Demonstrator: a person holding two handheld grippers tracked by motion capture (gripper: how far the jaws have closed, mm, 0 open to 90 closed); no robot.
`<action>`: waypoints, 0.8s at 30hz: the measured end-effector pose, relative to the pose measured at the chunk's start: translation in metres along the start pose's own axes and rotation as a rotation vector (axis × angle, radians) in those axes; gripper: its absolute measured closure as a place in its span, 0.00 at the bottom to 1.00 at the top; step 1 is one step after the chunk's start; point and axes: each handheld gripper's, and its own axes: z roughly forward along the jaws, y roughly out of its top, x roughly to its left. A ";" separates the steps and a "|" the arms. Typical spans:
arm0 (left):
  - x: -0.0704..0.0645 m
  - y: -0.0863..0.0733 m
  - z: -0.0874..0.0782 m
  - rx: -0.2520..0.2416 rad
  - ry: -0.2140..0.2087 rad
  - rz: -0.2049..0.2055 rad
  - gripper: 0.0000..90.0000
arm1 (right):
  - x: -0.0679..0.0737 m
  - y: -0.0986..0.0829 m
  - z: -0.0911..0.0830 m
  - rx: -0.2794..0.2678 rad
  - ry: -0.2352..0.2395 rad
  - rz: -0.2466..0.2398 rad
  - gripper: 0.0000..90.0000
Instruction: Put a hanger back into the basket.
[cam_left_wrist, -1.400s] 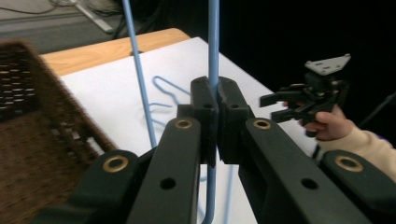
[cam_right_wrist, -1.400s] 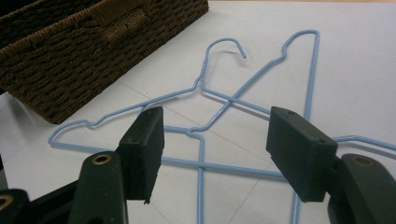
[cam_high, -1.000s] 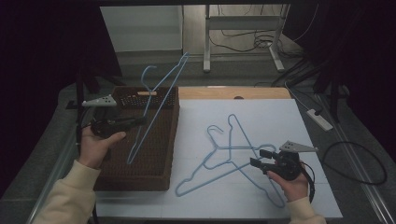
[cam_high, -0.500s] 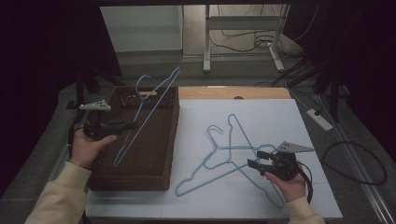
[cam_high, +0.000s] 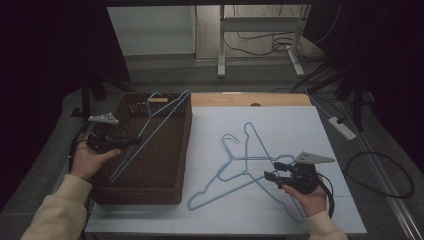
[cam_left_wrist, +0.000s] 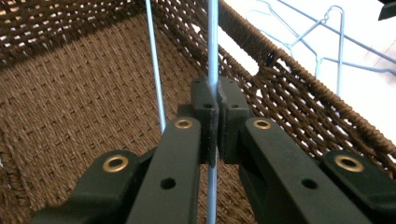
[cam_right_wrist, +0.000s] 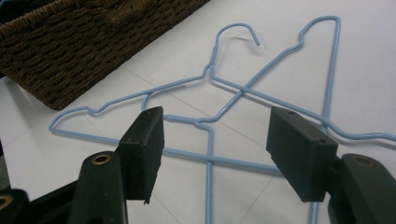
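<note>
Since a sec ago I've swung the light-blue wire hanger (cam_high: 150, 131) down from above the dark brown woven wicker basket (cam_high: 165, 192); it's now inside, L gripper (cam_left_wrist: 212, 100) clenched on its wire. Nearly ready to let go imo. R gripper (cam_right_wrist: 215, 144) hangs released over the two crossed blue hangers (cam_right_wrist: 224, 100) on the white tabletop (cam_high: 300, 125), next to grab.
</note>
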 end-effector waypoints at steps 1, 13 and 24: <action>0.000 0.000 0.000 0.000 0.000 0.000 0.96 | 0.000 0.000 0.000 0.000 0.000 0.000 0.42; 0.003 -0.012 -0.006 0.020 -0.008 -0.002 0.96 | 0.001 0.000 0.001 0.012 -0.002 -0.007 0.42; 0.017 -0.022 0.019 0.108 0.031 -0.045 0.96 | 0.001 -0.001 0.004 0.023 -0.001 -0.012 0.42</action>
